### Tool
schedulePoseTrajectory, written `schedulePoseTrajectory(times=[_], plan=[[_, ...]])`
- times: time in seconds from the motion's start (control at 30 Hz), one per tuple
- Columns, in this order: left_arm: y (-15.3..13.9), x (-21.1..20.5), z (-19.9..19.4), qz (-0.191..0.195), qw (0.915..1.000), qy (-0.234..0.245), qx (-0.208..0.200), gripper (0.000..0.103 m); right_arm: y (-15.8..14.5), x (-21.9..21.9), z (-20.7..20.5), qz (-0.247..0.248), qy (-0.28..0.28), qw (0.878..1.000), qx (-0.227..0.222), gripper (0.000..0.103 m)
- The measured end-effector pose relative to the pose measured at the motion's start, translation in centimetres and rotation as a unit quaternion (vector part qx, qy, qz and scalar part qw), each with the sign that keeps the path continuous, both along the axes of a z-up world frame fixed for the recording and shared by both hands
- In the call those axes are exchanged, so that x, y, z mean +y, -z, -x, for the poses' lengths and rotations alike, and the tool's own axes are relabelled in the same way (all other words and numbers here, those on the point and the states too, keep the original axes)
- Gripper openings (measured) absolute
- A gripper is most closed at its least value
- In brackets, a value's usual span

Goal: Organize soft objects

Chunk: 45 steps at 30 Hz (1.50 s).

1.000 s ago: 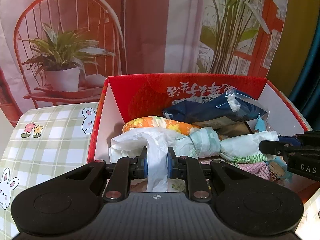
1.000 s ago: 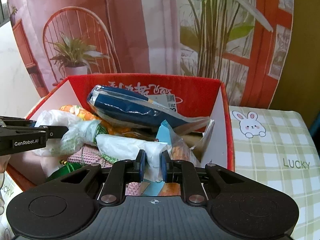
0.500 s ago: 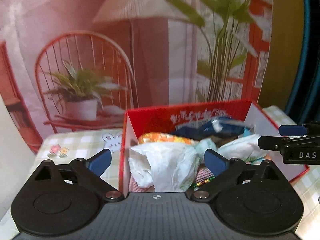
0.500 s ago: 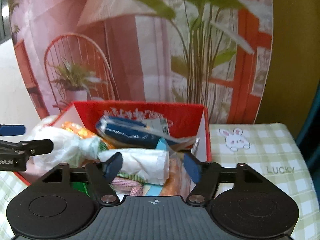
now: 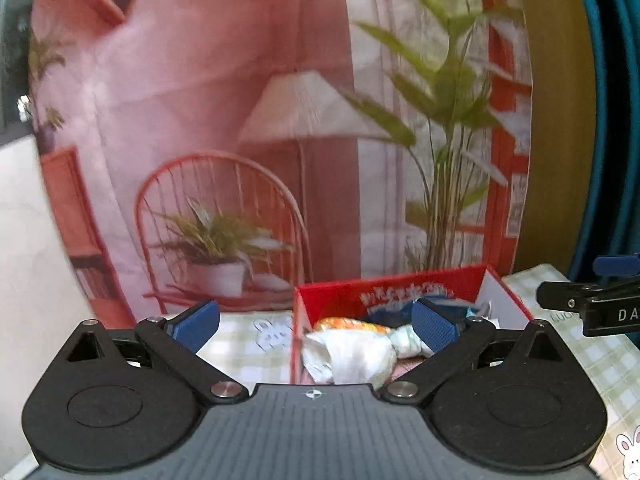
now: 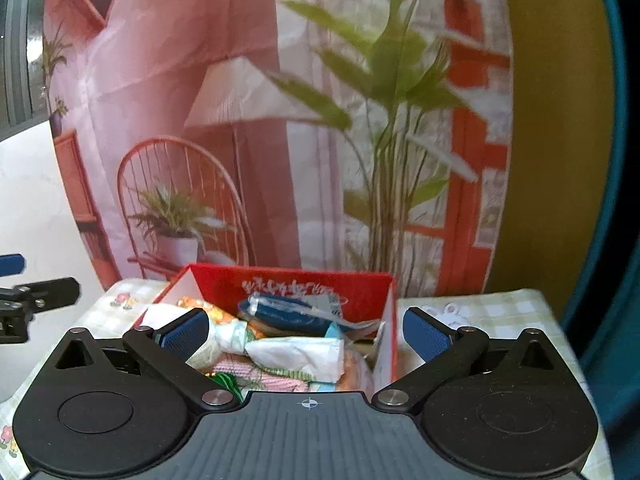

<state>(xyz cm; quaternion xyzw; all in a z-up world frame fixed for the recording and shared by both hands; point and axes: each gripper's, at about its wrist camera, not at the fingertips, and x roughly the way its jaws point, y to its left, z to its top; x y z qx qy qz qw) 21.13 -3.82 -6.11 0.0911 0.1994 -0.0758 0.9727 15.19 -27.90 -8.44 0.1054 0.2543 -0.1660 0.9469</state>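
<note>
I have both grippers spread wide and empty, the right gripper (image 6: 307,334) having just been opening. The white twisted bundle (image 6: 298,354) lies crosswise in the red box (image 6: 382,286) on the checked cloth (image 6: 500,308), below and ahead, roughly midway between them.

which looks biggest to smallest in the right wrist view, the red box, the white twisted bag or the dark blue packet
1. red box, clearly the largest, since it holds the other two.
2. white twisted bag and dark blue packet look about alike; the bag lies nearer the camera and is partly hidden by the hand-held gripper, so I won't rank them.
</note>
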Motion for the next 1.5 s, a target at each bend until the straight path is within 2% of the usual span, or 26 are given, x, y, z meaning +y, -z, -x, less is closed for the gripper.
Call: schedulePoseTrajectory(times=[0.1, 0.27, 0.47, 0.63, 0.8, 0.93, 1.03, 1.5], plan=[[-1.4, 0.0, 2.1, -0.002, 0.9998, 0.000, -0.019, 0.103, -1.6, 1.0, 1.5, 0.021, 0.008, 1.000, -0.009, 0.103], [-3.8, 0.4, 5.0, 0.012, 0.9993, -0.006, -0.034, 0.103, -4.4, 2.2, 4.6, 0.021, 0.007, 0.999, -0.038, 0.103], [-6.0, 1.2, 9.0, 0.019, 0.9979, -0.020, -0.058, 0.103, -7.3, 4.3, 8.0, 0.045, 0.011, 0.997, -0.059, 0.103], [-6.7, 1.3, 11.9, 0.001, 0.9956, -0.045, -0.082, 0.103, -8.8, 5.9, 10.4, 0.044, 0.003, 0.996, -0.071, 0.103], [-7.4, 1.9, 13.4, 0.019, 0.9964, -0.043, -0.071, 0.103, -9.6, 7.6, 12.4, 0.044, 0.006, 0.996, -0.079, 0.103], [-7.5, 1.9, 14.3, 0.018, 0.9958, -0.048, -0.075, 0.103, -10.2, 8.7, 13.1, 0.054, 0.007, 0.995, -0.080, 0.103], [-7.6, 2.5, 15.0, 0.033, 0.9956, -0.041, -0.078, 0.103, -10.4, 9.2, 13.4, 0.054, 0.006, 0.995, -0.082, 0.103], [-7.2, 2.6, 15.4, 0.043, 0.9952, -0.042, -0.076, 0.103, -9.9, 9.2, 13.7, 0.041, 0.005, 0.996, -0.081, 0.103]])
